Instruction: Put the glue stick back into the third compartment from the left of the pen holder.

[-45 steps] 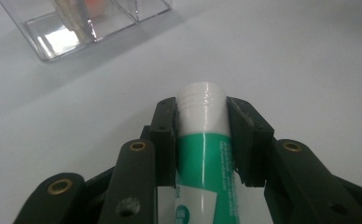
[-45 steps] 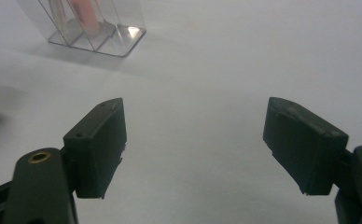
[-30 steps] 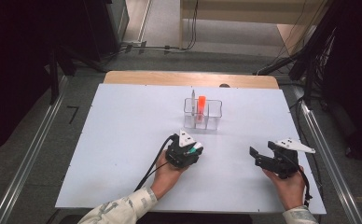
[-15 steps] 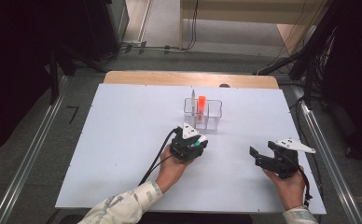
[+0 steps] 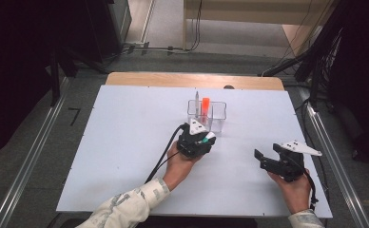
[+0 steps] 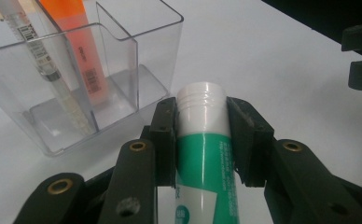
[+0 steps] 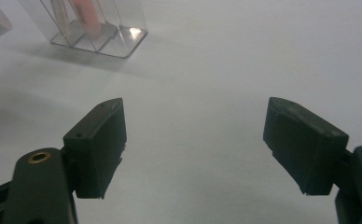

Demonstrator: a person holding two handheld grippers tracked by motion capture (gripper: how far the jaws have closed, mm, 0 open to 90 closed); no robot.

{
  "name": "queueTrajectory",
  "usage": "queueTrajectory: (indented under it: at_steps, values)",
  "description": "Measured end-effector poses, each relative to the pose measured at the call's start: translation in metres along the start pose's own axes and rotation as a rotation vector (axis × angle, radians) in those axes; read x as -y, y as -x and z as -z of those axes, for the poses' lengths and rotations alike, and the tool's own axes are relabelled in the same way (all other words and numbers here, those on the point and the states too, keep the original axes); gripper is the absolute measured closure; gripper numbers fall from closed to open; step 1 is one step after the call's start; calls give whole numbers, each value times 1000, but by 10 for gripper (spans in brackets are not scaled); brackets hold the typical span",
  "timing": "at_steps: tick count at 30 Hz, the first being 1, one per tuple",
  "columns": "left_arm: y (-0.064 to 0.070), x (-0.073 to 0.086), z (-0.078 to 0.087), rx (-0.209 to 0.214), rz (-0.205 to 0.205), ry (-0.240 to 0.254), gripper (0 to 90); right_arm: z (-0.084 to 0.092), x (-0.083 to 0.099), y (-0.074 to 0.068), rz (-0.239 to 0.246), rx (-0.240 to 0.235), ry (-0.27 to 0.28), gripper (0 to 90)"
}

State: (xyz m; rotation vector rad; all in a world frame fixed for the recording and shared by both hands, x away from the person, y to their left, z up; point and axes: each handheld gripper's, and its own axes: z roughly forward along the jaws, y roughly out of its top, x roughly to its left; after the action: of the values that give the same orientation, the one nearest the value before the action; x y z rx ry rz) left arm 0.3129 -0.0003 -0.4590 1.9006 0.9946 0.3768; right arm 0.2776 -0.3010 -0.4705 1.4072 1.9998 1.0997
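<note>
A green and white glue stick (image 6: 205, 154) with a white threaded end sits between the pads of my left gripper (image 6: 201, 116), which is shut on it. In the high view the left gripper (image 5: 202, 135) hovers just in front of a clear compartmented holder (image 5: 218, 114). The holder (image 6: 123, 70) contains an orange marker (image 6: 83, 51) and a thin pen (image 6: 44, 60), both upright; the marker (image 5: 205, 104) also stands out from above. My right gripper (image 5: 261, 160) rests at the table's right side, jaws wide open and empty (image 7: 195, 144).
The white tabletop (image 5: 125, 142) stretches left and in front of the holder. A black cable (image 5: 166, 152) trails from the left gripper toward the front edge. The holder (image 7: 100, 32) lies far beyond the right gripper. Dark floor and rails surround the table.
My left gripper, still holding the glue stick, has moved up and a little right toward the clear holder. The right gripper has stayed where it was.
</note>
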Motion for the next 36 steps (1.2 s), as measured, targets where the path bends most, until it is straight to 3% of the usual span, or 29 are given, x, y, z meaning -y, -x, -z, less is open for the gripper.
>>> queueTrajectory:
  at_steps: [14, 36]
  values:
    - [3, -13, -4, 7, 0, 13, 656, -1, 0, 0, -1, -3, -3, 198]
    - [-6, -36, -16, 4, 27, 44, 656, -1, 0, 1, -1, -8, -2, 198]
